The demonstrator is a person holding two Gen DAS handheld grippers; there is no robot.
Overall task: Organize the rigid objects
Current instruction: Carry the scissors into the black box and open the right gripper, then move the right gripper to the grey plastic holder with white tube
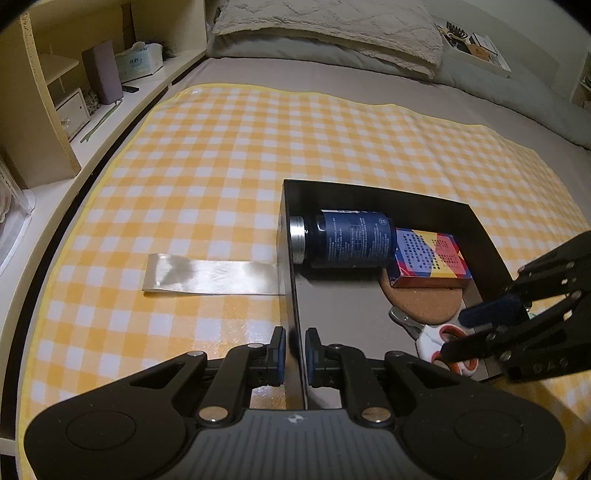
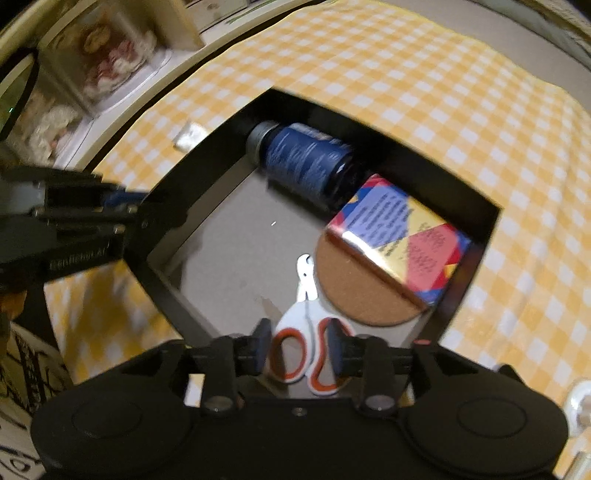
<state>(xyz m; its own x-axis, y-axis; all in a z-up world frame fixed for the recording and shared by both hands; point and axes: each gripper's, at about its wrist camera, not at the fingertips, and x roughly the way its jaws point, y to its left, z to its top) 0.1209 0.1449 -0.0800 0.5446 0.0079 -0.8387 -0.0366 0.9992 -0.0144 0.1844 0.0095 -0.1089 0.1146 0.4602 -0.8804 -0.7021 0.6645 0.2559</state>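
Observation:
A black open box (image 1: 291, 258) lies on a yellow checked cloth. Inside lie a dark blue bottle (image 1: 347, 238) on its side, a colourful carton (image 1: 430, 258), a cork coaster (image 1: 421, 299) and white-and-orange scissors (image 1: 443, 338). My left gripper (image 1: 294, 354) is shut on the box's left wall near its front. My right gripper (image 2: 298, 345) is open, its fingers either side of the scissors' handles (image 2: 306, 354), just above them. The bottle (image 2: 306, 162), carton (image 2: 399, 236) and coaster (image 2: 354, 288) also show in the right wrist view. The right gripper appears at the box's right side (image 1: 465, 332).
A shiny cream ribbon strip (image 1: 210, 275) lies on the cloth left of the box. A shelf unit with small boxes (image 1: 99, 74) runs along the left. A pillow (image 1: 325, 29) lies at the far end.

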